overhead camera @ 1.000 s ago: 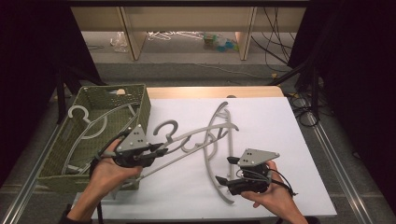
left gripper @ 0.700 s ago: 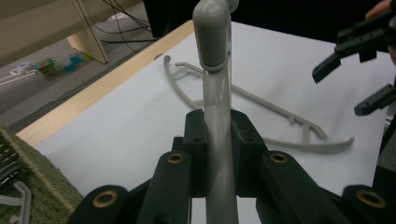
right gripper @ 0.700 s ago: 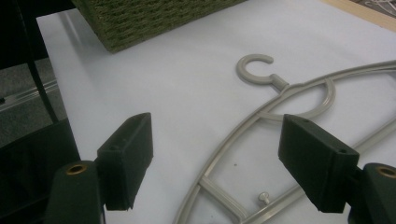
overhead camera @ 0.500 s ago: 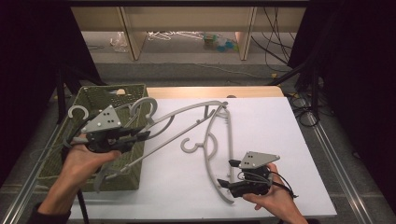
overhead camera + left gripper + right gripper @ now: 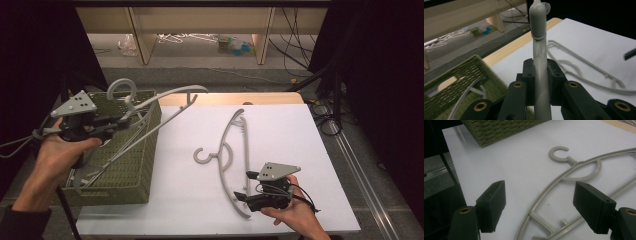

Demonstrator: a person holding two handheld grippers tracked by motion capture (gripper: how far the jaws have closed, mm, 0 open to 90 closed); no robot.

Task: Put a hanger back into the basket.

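My left gripper [image 5: 119, 122] is shut on a grey plastic hanger [image 5: 165, 96] and holds it in the air over the green woven basket [image 5: 131, 165]. In the left gripper view the jaws [image 5: 539, 68] clamp the hanger's bar [image 5: 538, 30], which runs straight up the frame. A second grey hanger [image 5: 231, 150] lies flat on the white tabletop [image 5: 300, 135]. My right gripper [image 5: 244, 196] rests open by that hanger's near end. In the right gripper view the hanger [image 5: 574, 170] lies between and beyond the wide-apart jaws [image 5: 542, 207], untouched.
The basket stands at the table's left edge with another hanger [image 5: 95, 172] lying inside it; its corner [image 5: 499, 130] appears in the right gripper view. A wooden strip [image 5: 260, 98] edges the table's far side. Black curtains flank both sides.
My left gripper has carried its hanger left and upward, from over the white tabletop to above the basket. The right gripper and the hanger on the table have stayed put.
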